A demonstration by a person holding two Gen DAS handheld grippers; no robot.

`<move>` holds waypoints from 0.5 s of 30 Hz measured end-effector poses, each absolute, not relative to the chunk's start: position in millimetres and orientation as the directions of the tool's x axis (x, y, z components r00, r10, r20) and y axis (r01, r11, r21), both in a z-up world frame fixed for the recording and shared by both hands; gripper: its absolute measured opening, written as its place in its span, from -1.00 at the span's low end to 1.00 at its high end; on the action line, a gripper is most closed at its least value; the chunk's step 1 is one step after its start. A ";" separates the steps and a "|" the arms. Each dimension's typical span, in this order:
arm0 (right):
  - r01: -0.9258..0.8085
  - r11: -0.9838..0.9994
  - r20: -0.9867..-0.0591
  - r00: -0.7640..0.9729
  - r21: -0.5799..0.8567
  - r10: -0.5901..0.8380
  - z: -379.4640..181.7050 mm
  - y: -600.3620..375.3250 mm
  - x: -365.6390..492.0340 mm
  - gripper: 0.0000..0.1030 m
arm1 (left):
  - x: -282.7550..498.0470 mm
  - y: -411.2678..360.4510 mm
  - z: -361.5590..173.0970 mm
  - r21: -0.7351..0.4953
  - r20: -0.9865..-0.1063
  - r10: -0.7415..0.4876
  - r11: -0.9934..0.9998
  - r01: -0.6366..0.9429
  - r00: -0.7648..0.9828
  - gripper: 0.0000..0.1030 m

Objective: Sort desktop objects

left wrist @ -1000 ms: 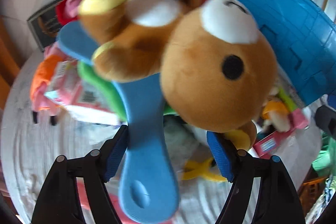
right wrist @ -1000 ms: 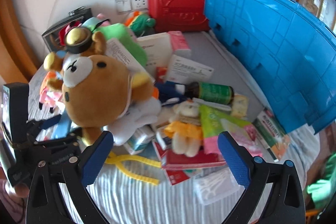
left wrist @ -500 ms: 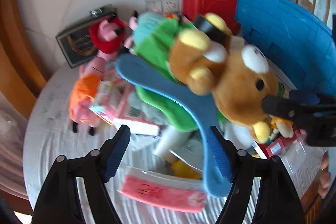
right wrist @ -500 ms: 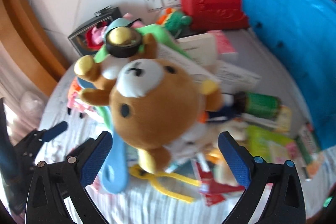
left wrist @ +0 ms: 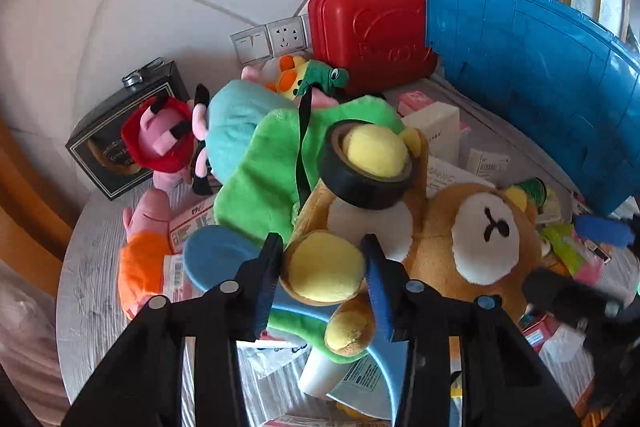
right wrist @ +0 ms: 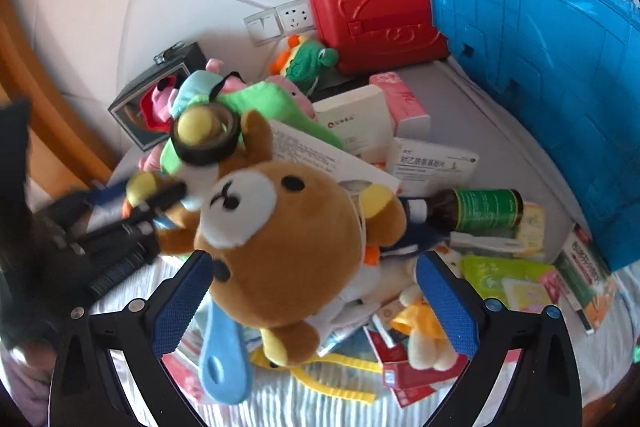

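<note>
Your left gripper (left wrist: 324, 269) is closing its jaws on the brown bear plush (left wrist: 472, 251); its yellow-soled foot (left wrist: 324, 271) sits right between the blue pads and both pads look to be touching it, so you're grasping the bear by that foot; the bear lies tilted on top of the pile, head to the right in the left wrist view, white muzzle facing up; a black tape roll (left wrist: 368, 171) is ringed around its other raised yellow foot; under the bear a blue paddle-shaped piece (left wrist: 216, 259) and a green plush (left wrist: 272, 163); pink pig plush in orange (left wrist: 140, 255) lies left of that on the table (left wrist: 88, 267).

Your right gripper (right wrist: 312, 303) stands released, jaws wide; the bear's head (right wrist: 280, 247) sits between the fingers but the pads aren't pressing it, at least as far as the right wrist view shows; left gripper shows there blurred at the left edge, clamped at the foot.

Back of the table: red case (right wrist: 376, 15) against the wall, blue crate (right wrist: 552, 67) at right, small green frog plush (right wrist: 312, 59) beside the case; medicine boxes (right wrist: 432, 163) and a dark bottle with green label (right wrist: 480, 215) lie right of the bear; yellow strap (right wrist: 340, 387) on the striped cloth in front.
</note>
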State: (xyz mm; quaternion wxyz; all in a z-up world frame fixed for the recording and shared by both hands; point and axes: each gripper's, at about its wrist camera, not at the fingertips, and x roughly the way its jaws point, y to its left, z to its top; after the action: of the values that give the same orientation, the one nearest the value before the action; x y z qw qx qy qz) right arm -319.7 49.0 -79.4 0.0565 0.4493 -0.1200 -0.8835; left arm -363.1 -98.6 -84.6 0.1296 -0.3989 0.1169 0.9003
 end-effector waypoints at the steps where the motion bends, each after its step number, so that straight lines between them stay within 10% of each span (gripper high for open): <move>1: -0.005 -0.964 -0.782 -0.586 0.267 -0.213 -81.1 43.6 -323.6 0.99 | -359.5 -106.6 -87.4 0.084 -0.749 0.156 -0.942 -0.326 -0.644 -0.22; 15: 0.024 -0.984 -0.760 -0.632 0.176 -0.151 -61.6 23.4 -323.0 0.68 | -337.1 -151.5 -89.1 -0.071 -0.752 0.246 -0.952 -0.297 -0.611 -0.44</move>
State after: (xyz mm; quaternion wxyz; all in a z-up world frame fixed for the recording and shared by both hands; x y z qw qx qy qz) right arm -323.0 23.4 -61.6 0.0486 0.4263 -0.0748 -0.9002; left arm -337.1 -151.5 -89.1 0.1515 -0.4140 0.0305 0.8970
